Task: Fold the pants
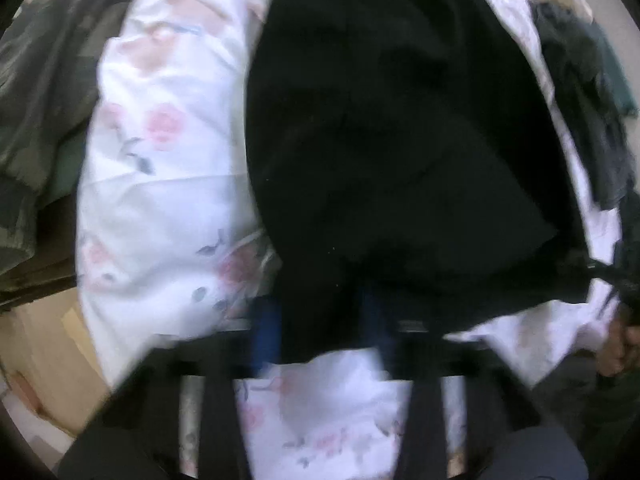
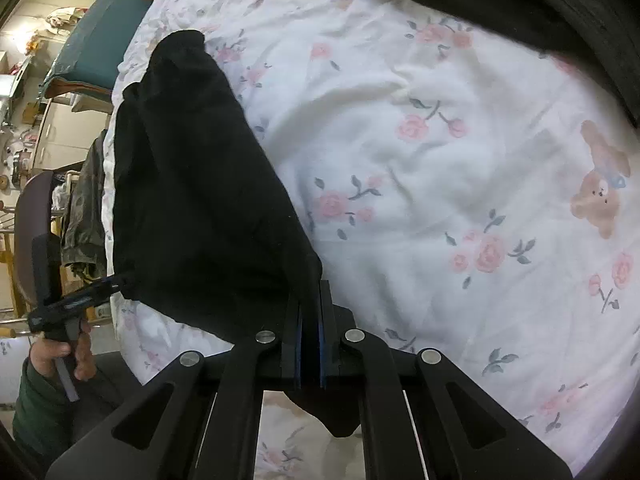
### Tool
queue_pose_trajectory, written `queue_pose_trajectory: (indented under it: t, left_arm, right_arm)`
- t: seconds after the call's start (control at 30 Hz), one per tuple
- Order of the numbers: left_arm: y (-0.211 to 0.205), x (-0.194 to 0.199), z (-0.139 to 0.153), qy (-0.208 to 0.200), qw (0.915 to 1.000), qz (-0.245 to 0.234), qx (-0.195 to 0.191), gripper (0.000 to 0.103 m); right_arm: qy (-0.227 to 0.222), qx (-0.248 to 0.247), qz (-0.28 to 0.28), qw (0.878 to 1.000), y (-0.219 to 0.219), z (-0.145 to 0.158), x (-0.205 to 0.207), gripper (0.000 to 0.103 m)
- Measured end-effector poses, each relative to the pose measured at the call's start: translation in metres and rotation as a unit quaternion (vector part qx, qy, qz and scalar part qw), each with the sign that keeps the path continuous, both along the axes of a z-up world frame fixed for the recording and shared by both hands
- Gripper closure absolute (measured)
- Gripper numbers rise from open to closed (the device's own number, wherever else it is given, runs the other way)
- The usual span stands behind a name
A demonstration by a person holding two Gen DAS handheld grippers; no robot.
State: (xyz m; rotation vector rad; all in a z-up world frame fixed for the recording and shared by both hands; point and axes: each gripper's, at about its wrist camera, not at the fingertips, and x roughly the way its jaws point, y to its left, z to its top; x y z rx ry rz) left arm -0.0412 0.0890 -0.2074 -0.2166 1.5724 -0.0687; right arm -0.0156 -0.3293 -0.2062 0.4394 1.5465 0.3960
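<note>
Black pants (image 1: 392, 132) lie on a white floral bedsheet (image 1: 168, 184). In the left wrist view my left gripper (image 1: 320, 320) has its blue-padded fingers (image 1: 266, 328) apart, with the pants' near edge draped between them; the frame is blurred. My right gripper (image 2: 312, 300) is shut on a corner of the pants (image 2: 192, 184), which hang stretched leftward over the sheet (image 2: 420, 168). In the right wrist view the left gripper (image 2: 116, 280) pinches the pants' other corner at far left. The right gripper (image 1: 624, 280) shows at the right edge of the left wrist view.
A camouflage garment (image 1: 36, 100) lies left of the bed. Dark clothes (image 1: 588, 92) are piled at the right. A black garment (image 2: 540, 4) lies at the bed's far side. A chair (image 2: 36, 232) and cluttered shelves (image 2: 20, 120) stand beyond the bed edge.
</note>
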Motion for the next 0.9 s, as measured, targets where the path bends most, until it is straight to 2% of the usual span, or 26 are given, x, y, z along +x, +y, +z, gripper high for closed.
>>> queue_pose_trajectory:
  t: [0.03,0.13,0.2,0.3,0.47,0.57,0.6,0.63,0.67,0.7,0.73,0.77,0.83,0.9]
  left_arm:
    - [-0.003,0.000,0.000,-0.009,0.9999,-0.004,0.009,0.098]
    - [-0.012,-0.002,0.009,-0.024,0.9990,-0.017,0.033,0.101]
    - [-0.014,-0.007,0.021,-0.026,0.9991,-0.017,0.029,0.101]
    - [-0.016,-0.019,0.040,-0.028,0.9989,-0.029,0.024,0.101]
    - [-0.015,-0.064,0.068,-0.009,0.9987,-0.045,-0.019,0.101]
    - [-0.012,-0.085,0.062,0.014,0.9985,-0.050,-0.015,0.098]
    - [-0.012,-0.087,0.055,0.029,0.9983,-0.050,-0.008,0.097]
    - [-0.013,-0.086,0.048,0.038,0.9981,-0.049,0.008,0.096]
    - [-0.014,-0.083,0.043,0.044,0.9975,-0.048,0.028,0.092]
    - [-0.011,-0.082,0.040,0.050,0.9968,-0.045,0.042,0.084]
    - [-0.006,-0.079,0.041,0.057,0.9961,-0.033,0.059,0.064]
    - [-0.001,-0.076,0.048,0.052,0.9967,-0.018,0.060,0.053]
    - [0.014,-0.065,0.068,0.016,0.9996,0.019,0.011,0.052]
    - [0.030,-0.041,0.086,-0.028,0.9970,0.061,-0.037,0.051]
  right_arm:
    - [0.002,-0.001,0.002,1.000,0.000,-0.002,-0.001,0.098]
    - [-0.001,-0.006,0.013,1.000,0.006,0.000,-0.005,0.098]
    - [-0.006,-0.003,0.012,1.000,0.005,0.009,-0.011,0.098]
    - [0.008,0.008,0.007,1.000,0.004,0.021,-0.027,0.098]
    - [0.036,0.006,0.019,0.999,-0.005,0.036,-0.061,0.098]
    - [0.065,-0.008,0.040,0.997,-0.001,0.031,-0.076,0.096]
    - [0.076,-0.033,0.047,0.995,0.002,0.023,-0.079,0.092]
    - [0.083,-0.056,0.048,0.994,0.003,0.018,-0.078,0.080]
    - [0.095,-0.085,0.047,0.991,0.002,0.010,-0.077,0.060]
    - [0.109,-0.101,0.039,0.988,-0.002,0.004,-0.076,0.056]
    - [0.115,-0.099,0.028,0.988,-0.007,0.004,-0.073,0.055]
    - [0.113,-0.091,0.016,0.989,-0.011,0.009,-0.069,0.054]
    - [0.082,-0.068,0.001,0.994,-0.018,0.029,-0.056,0.049]
    - [0.032,-0.036,-0.005,0.999,-0.017,0.055,-0.033,0.041]
